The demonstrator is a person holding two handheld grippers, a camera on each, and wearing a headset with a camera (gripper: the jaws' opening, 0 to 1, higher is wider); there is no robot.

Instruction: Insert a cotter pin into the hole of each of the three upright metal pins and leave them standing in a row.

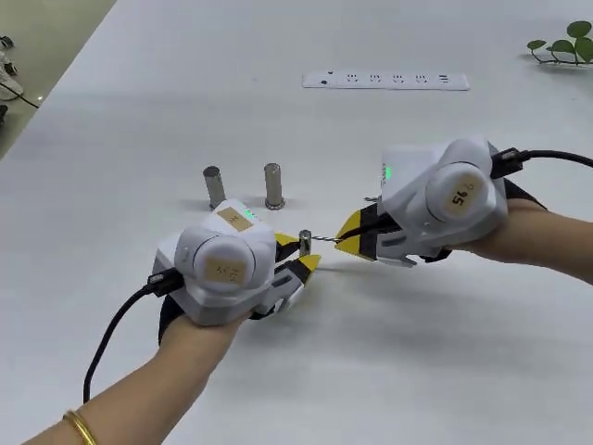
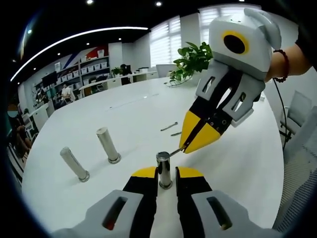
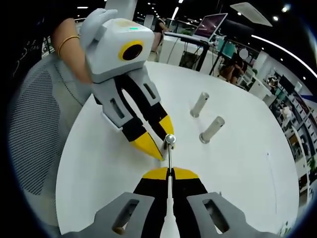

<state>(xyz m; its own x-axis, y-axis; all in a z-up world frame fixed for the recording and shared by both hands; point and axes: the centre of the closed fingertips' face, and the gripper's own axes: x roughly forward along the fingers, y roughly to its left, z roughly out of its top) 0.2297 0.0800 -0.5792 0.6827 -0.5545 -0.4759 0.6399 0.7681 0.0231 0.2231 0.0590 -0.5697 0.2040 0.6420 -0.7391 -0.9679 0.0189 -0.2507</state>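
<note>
In the head view we see the left gripper (image 1: 300, 251), low over the tabletop (image 1: 389, 371), clamped on an upright metal pin (image 1: 305, 238). In the left gripper view the right gripper (image 2: 186, 147) angles down, pinching a cotter pin (image 2: 177, 150), tip at the pin's top. In the right gripper view both align.

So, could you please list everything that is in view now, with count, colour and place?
upright metal pins: three, silver; two free-standing, one in front, between jaws.
thin cotter pin: one, silver; tip at the held pin's top.
loose cotter pins: two, grey; lying on the table beyond the grippers.
power strip: one, white; far side.
leafy plant: one, green; far right.
table: one, white.
left gripper: white, yellow-tipped; clamps the front pin.
right gripper: same colours; clamps the cotter pin.
</note>
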